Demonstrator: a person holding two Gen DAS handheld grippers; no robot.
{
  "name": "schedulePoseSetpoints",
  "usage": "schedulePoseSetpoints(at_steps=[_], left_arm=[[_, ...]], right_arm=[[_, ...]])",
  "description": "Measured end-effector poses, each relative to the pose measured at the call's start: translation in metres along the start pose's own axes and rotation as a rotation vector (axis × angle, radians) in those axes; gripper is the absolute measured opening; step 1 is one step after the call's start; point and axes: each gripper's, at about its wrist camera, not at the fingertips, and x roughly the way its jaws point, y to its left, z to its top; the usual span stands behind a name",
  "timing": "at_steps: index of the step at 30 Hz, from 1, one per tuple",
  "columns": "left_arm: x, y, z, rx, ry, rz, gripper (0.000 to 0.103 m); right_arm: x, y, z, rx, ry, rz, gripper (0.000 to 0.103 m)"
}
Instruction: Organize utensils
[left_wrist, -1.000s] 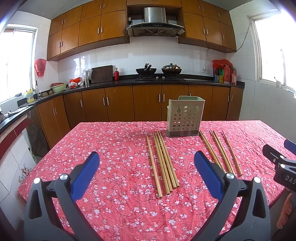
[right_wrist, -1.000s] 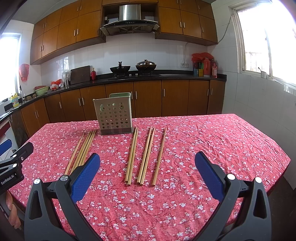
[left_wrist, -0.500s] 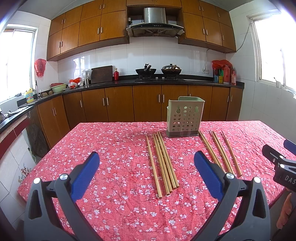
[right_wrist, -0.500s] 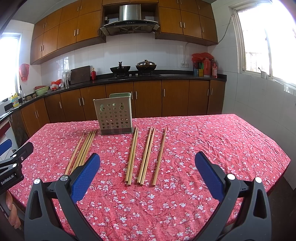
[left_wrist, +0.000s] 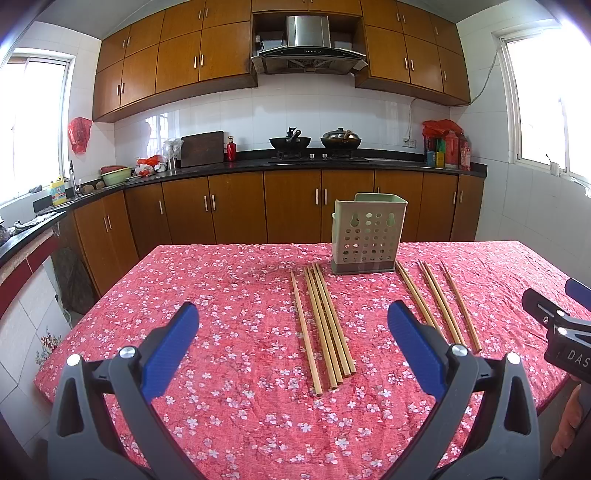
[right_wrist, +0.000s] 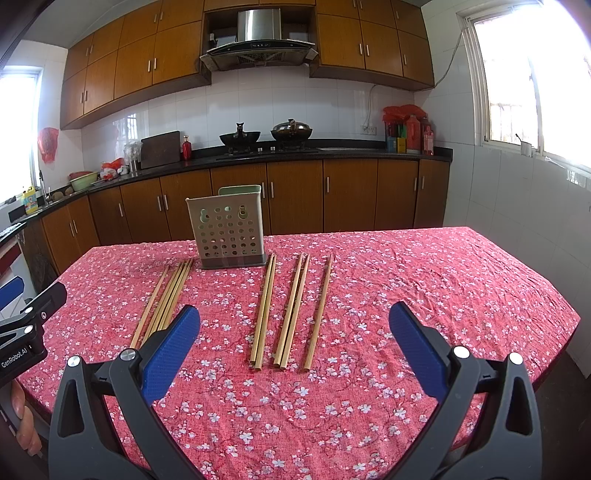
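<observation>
We hold the left gripper (left_wrist: 291, 325) and the right gripper (right_wrist: 293, 325) above the near edge of the table with the red flowered cloth (right_wrist: 424, 280), both with jaws spread wide and nothing between them. In the left view our own blue finger pad (left_wrist: 415, 345) hides the near ends of the right-hand wooden chopsticks (left_wrist: 436, 295), which the right view shows whole (right_wrist: 291, 314). The left-hand bundle of wooden chopsticks (left_wrist: 325, 317) is whole only in the left view, and what lies inside the pale green perforated utensil holder (left_wrist: 367, 240) toward the far edge we cannot make out.

Daylight floods in from blown-out windows (left_wrist: 550, 96) on both sides. Focus is sharp. Fisheye bends the edges, with dark corners.
</observation>
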Motion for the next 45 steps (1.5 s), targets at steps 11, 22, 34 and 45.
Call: schedulePoseSetpoints(at_steps=[11, 22, 34, 45], left_arm=[[-0.0002, 0.0004, -0.0005, -0.001, -0.001, 0.0, 0.099], [-0.0002, 0.0006, -0.0006, -0.001, -0.002, 0.0, 0.099], [-0.0002, 0.0007, -0.0007, -0.001, -0.001, -0.001, 0.099], [0.0067, -0.0031, -0.0024, -0.021, 0.031, 0.002, 0.099]], right_arm=[[0.0001, -0.0001, 0.0, 0.0, 0.0, 0.0, 0.101], [0.0, -0.0001, 0.0002, 0.002, 0.001, 0.001, 0.101], [0.0009, -0.0005, -0.0001, 0.002, 0.002, 0.001, 0.101], [0.0042, -0.0023, -0.0027, 0.006, 0.012, -0.001, 0.101]])
